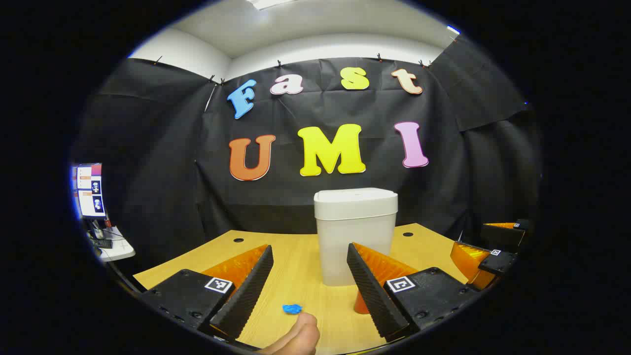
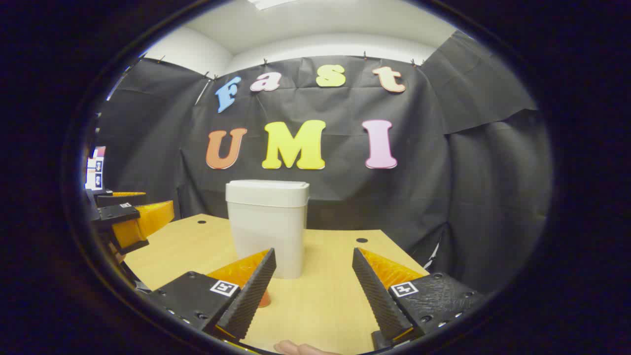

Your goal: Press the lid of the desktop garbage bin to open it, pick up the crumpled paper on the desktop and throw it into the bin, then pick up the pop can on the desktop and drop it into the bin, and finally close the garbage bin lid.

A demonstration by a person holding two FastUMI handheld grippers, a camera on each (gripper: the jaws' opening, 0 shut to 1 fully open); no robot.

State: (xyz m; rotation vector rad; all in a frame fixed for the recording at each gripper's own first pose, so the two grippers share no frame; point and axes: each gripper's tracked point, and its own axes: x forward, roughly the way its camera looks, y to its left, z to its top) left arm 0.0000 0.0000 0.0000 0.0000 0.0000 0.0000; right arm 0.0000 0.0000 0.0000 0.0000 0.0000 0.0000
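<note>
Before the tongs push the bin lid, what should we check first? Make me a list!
1. Bin lid is shut and ready to be pressed: ok.
2. Garbage bin stands upright on the table: ok.
3. Left tongs are open and hold nothing: ok.
4. Right tongs are open and hold nothing: ok.
5. Crumpled paper lies on the table in front of the left tongs, within view: ok.
6. Pop can is easy to find: cannot tell; only an orange piece peeks out behind a left finger.
</note>
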